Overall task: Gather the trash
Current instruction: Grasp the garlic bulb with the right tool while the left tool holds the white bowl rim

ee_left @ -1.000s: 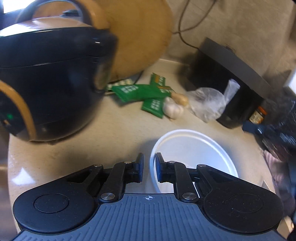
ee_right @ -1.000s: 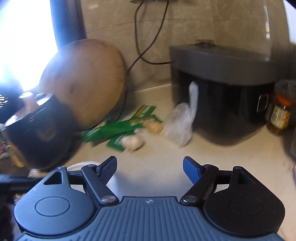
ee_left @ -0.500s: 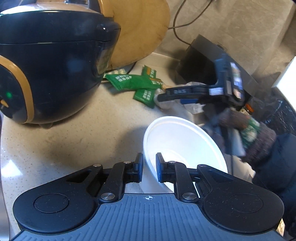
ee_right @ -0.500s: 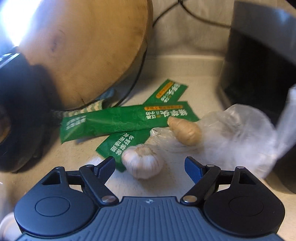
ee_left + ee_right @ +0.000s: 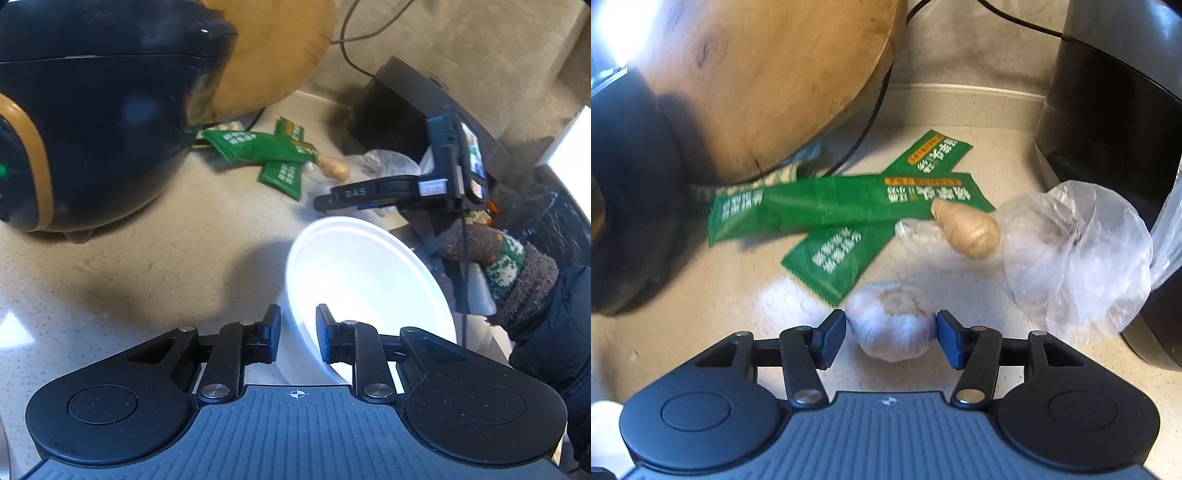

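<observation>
My left gripper [image 5: 297, 334] is shut on the rim of a white bowl [image 5: 369, 273] and holds it tilted over the counter. My right gripper [image 5: 891, 334] is open, with its jaws on either side of a garlic bulb [image 5: 892, 321] that lies on the counter; it also shows in the left wrist view [image 5: 373, 192]. Beyond the bulb lie green sachets [image 5: 842, 206], a piece of ginger [image 5: 967, 229] and a crumpled clear plastic bag [image 5: 1078, 251]. The sachets [image 5: 266, 151] and ginger [image 5: 332, 166] show in the left wrist view too.
A dark rice cooker [image 5: 92, 122] stands at the left. A round wooden board [image 5: 757, 74] leans on the wall behind it. A black appliance [image 5: 1115, 110] stands at the right, with a cable [image 5: 871, 114] along the wall.
My right gripper has moved forward and down to the garlic bulb, and its jaws have narrowed around it. My left gripper has lifted and tilted the white bowl.
</observation>
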Available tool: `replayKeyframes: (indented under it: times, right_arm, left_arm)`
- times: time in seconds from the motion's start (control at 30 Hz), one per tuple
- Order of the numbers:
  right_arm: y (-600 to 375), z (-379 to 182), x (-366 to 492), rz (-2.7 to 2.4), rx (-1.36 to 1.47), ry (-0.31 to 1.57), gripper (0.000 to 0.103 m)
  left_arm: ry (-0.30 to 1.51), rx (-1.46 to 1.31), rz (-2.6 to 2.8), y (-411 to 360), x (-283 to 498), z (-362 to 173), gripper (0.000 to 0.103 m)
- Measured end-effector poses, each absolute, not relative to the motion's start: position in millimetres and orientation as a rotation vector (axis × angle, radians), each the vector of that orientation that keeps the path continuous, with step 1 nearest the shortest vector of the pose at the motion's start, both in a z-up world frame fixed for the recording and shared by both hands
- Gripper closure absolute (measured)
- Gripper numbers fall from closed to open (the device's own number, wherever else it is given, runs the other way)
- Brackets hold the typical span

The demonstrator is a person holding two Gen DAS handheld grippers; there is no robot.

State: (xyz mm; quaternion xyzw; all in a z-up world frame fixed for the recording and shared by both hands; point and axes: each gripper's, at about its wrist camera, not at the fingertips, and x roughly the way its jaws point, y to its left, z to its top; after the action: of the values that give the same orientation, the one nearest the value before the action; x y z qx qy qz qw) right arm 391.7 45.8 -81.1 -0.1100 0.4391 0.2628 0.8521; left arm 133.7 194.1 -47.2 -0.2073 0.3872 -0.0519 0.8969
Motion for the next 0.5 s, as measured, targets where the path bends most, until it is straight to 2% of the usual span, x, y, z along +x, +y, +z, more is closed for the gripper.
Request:
replayKeyframes:
  times: [0.3,0.5]
  right_arm:
    - [64,-85,399,0.541,-0.276,0.923,0.048]
    - [33,-63,380,0.537,-0.208,0.896,0.048]
  left_arm:
    - [0.813,-0.417,-0.110,192,132,-46,0.077]
    - [0.842,-0.405,-0.118,188,143,-52,0.077]
